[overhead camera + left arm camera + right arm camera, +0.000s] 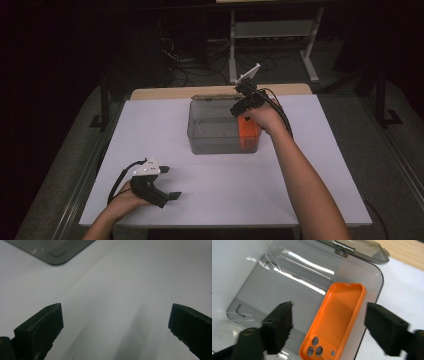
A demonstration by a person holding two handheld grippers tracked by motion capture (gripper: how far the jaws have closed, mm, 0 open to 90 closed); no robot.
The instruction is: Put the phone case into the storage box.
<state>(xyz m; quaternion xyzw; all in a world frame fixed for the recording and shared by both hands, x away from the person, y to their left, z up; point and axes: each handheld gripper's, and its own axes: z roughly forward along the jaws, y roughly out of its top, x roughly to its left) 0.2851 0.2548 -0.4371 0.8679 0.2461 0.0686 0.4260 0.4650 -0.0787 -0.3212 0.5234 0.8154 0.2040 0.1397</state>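
Orange phone case (337,322) – lower end cut off (in the bin (262,290)) – lies between the right gripper (328,322)'s parted jaws.

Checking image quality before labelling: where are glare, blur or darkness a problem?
High view: room dark, white table lit. Right gripper view: glare streaks on the clear bin, jaws blurred, orange phone case sharp. Left gripper view: soft shadows on the table, jaws slightly soft.
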